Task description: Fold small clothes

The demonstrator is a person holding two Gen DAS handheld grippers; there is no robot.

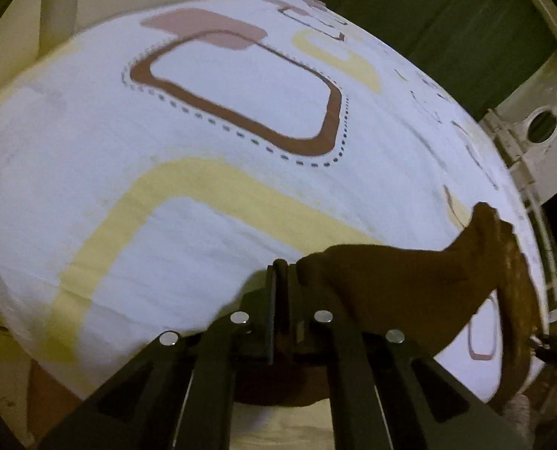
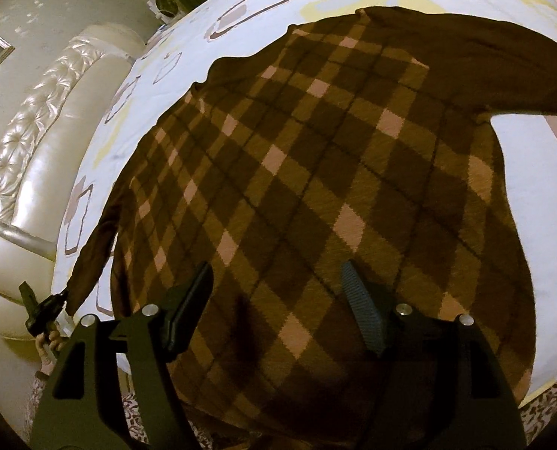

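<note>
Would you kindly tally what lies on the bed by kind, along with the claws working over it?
Brown argyle sweater: 1
Patterned bedsheet: 1
Claws: 2, left claw shut on the sweater's sleeve, right claw open above the sweater
Total: 4

We see a bed sheet (image 1: 211, 202) spread ahead of the tongs, white with rounded yellow, brown and pink outlines; to the left of the right-hand tongs stands a cream tufted headboard (image 2: 35, 172), glossy under dim yellowish light; beyond it a pale patterned wall (image 2: 65, 7); past the sheet's far edge from the left-hand tongs hangs a dark green surface (image 1: 447, 26); below the right-hand tongs lies a patterned floor covering (image 2: 552, 405).
</note>
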